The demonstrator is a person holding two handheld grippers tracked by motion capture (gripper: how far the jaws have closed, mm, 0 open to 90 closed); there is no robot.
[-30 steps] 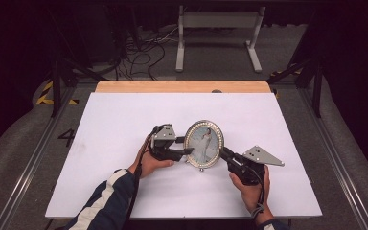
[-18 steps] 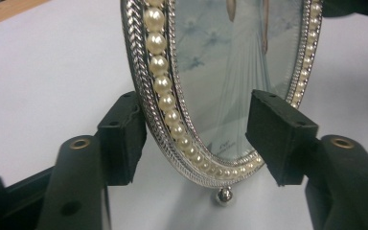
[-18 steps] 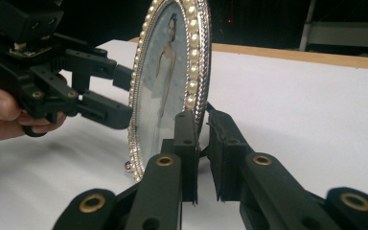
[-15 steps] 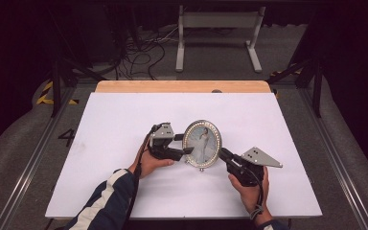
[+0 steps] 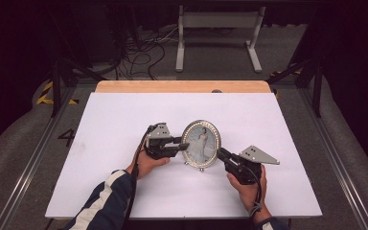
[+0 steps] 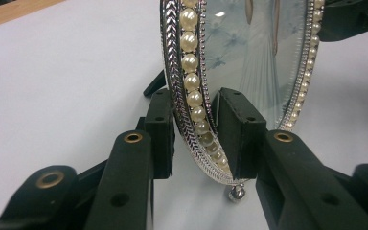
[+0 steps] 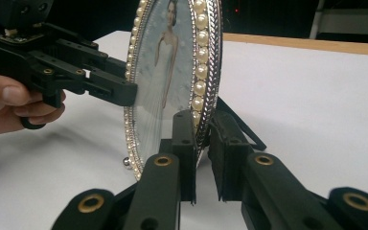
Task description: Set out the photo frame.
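Observation:
An oval picture frame (image 5: 201, 143) with a silver rim and pearl edging stands upright on the white table top (image 5: 124, 120). It holds a photo of a person in a white gown. My left gripper (image 5: 186, 145) is shut on the frame's left rim, one pad in front and one behind (image 6: 194, 124). My right gripper (image 5: 219, 152) is shut on the right rim in the same way (image 7: 201, 139). In the right gripper view the frame (image 7: 163, 72) is seen edge-on, with the left gripper (image 7: 124, 93) on its far side. The frame's small ball foot (image 6: 236, 192) rests near the table.
The white sheet covers a wooden table whose bare back edge (image 5: 182, 86) shows. Beyond it are a metal stand (image 5: 218, 33) and cables on a dark floor. Rails run along both sides of the table.
The frame and both grippers have shifted very slightly to the left. Both grips are unchanged.

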